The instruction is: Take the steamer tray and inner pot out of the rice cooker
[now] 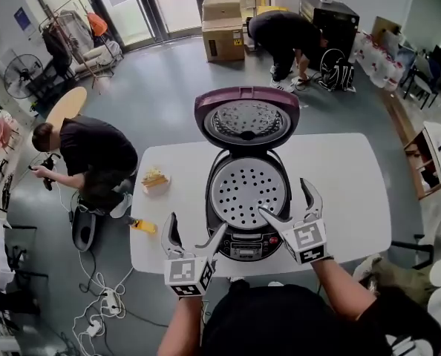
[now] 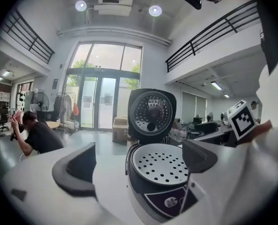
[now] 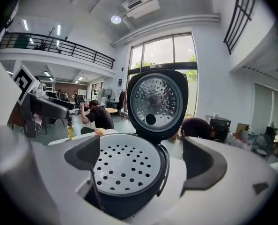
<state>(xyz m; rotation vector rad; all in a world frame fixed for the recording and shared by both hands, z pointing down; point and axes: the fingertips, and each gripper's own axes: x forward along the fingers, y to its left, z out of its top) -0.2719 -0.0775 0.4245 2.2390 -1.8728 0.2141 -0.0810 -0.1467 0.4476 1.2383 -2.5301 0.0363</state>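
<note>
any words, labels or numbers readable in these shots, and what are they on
Nothing is readable in any view.
rice cooker control panel: has print, too small to read.
cardboard box: dark label, too blurred to read.
blue wall sign: too small to read.
left gripper and right gripper cubes: square marker patterns only, no words.

Inner pot: can't see it at all. The steamer tray (image 1: 248, 191) sits across the mouth of the rice cooker (image 1: 243, 249) and covers it in every view. The print on the cooker's front panel (image 1: 244, 245) is too small to read. In the left gripper view the cooker's base runs off the bottom edge. In the right gripper view the body of my right gripper (image 3: 141, 161) blocks the cooker's front. There's a small yellow thing (image 1: 154, 179) on the tabletop (image 1: 339, 191), too small to tell. My torso (image 1: 280, 321) hides the tabletop's near edge.
</note>
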